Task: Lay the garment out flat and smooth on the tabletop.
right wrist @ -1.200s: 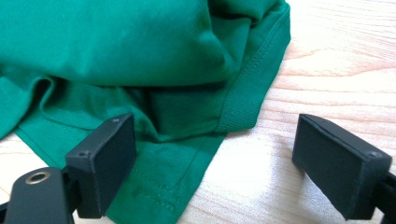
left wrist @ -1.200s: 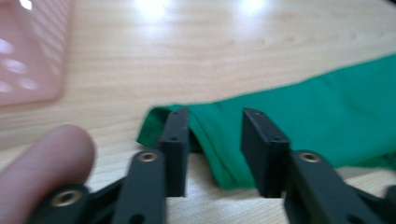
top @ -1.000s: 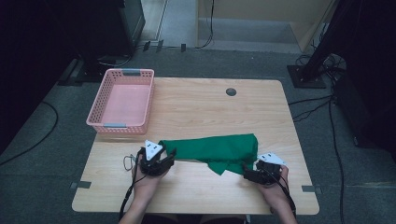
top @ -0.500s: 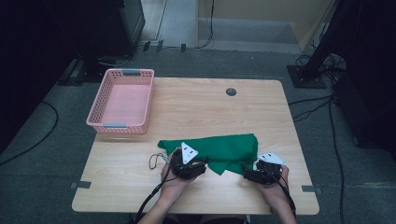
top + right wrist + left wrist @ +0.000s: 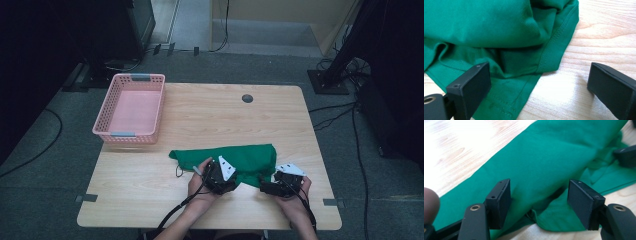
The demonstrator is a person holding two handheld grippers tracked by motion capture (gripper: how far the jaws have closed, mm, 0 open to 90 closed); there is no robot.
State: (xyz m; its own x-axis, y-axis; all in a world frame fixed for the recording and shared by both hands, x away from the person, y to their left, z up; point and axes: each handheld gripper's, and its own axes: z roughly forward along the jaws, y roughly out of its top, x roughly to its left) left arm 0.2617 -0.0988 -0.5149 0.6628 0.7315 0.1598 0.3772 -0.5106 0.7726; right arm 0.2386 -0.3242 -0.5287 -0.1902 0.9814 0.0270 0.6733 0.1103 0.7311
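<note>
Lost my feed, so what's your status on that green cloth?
Left tool open over green cloth, jaws just widening. Right tool open at its hem. Nothing in the way.

No text, label, brand, number or sign can be read in these views.
</note>
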